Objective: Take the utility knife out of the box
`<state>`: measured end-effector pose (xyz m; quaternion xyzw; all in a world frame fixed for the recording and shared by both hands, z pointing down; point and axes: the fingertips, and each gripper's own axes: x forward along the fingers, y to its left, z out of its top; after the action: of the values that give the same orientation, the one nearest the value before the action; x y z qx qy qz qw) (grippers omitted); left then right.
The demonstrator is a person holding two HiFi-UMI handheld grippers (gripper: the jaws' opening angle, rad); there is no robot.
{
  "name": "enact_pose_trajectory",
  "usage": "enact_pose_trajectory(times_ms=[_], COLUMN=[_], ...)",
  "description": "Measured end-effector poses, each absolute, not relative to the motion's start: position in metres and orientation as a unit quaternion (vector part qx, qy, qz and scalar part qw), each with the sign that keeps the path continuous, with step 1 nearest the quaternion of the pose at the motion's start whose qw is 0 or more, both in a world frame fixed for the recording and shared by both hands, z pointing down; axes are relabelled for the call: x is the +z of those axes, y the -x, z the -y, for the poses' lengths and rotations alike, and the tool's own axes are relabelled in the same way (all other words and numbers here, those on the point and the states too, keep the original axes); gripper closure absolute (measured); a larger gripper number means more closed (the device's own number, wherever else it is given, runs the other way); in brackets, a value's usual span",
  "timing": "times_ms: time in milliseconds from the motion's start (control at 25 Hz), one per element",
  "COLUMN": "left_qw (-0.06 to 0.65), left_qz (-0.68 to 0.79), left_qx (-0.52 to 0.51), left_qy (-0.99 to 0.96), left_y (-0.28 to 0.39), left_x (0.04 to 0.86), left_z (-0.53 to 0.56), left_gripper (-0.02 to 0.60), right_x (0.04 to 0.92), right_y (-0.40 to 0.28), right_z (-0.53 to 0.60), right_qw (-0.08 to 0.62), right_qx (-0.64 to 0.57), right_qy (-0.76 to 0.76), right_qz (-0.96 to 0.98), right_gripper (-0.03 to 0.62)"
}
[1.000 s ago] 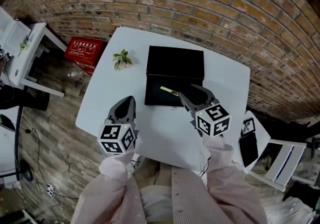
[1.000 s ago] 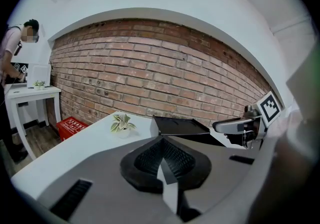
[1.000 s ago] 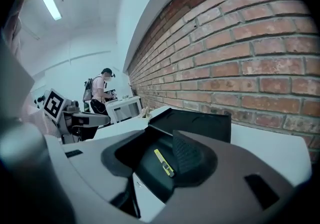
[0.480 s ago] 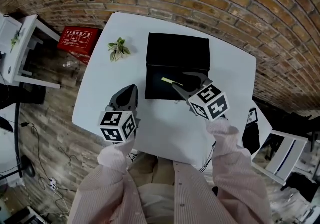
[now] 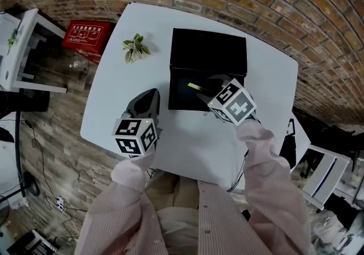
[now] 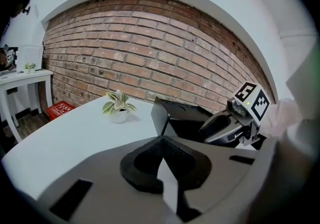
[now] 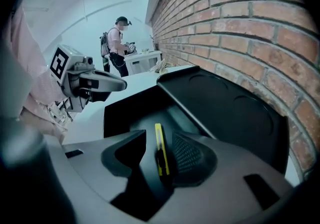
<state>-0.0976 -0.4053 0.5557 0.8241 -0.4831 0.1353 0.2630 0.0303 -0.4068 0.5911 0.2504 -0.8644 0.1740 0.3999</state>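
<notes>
A black box point(image 5: 209, 57) stands open on the white table point(image 5: 136, 80), its lid tipped back toward the brick wall. A slim yellow utility knife point(image 5: 194, 86) lies inside the tray. My right gripper point(image 5: 207, 90) reaches into the tray. In the right gripper view it point(image 7: 157, 139) is open and the knife point(image 7: 158, 154) lies between the jaws, close to the right one. My left gripper point(image 5: 147, 103) hovers over the table left of the box. In the left gripper view it point(image 6: 162, 143) is shut with nothing in it, and the box point(image 6: 182, 118) is ahead to its right.
A small potted plant point(image 5: 135, 49) sits on the table left of the box. On the floor are a red case point(image 5: 86, 35), a white side table point(image 5: 25, 49) at left and a white chair point(image 5: 318, 177) at right. A person point(image 7: 116, 45) stands far off.
My right gripper has moved forward into the box until its open jaws straddle the knife. The left gripper has stayed about where it was.
</notes>
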Motion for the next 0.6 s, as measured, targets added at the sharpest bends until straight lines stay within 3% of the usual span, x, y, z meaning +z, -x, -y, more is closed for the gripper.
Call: enact_pose_trajectory(times_ms=[320,520,600], left_qw=[0.267,0.268,0.269], left_qz=[0.484,0.485,0.484], left_qx=[0.138,0.138,0.138], left_qy=[-0.822,-0.821,-0.821], left_y=[0.1,0.103,0.103], left_x=[0.561,0.564,0.563], left_z=[0.409,0.409,0.409], left_gripper=[0.589,0.589,0.589], right_x=[0.611,0.616,0.618], right_y=[-0.028,-0.029,-0.03], right_z=[0.402,0.399,0.398], right_qw=[0.462,0.493,0.502], right_qx=[0.151,0.132,0.125], right_qy=[-0.221,-0.212,-0.208], right_qz=[0.846,0.834,0.83], right_gripper=[0.439,0.534,0.534])
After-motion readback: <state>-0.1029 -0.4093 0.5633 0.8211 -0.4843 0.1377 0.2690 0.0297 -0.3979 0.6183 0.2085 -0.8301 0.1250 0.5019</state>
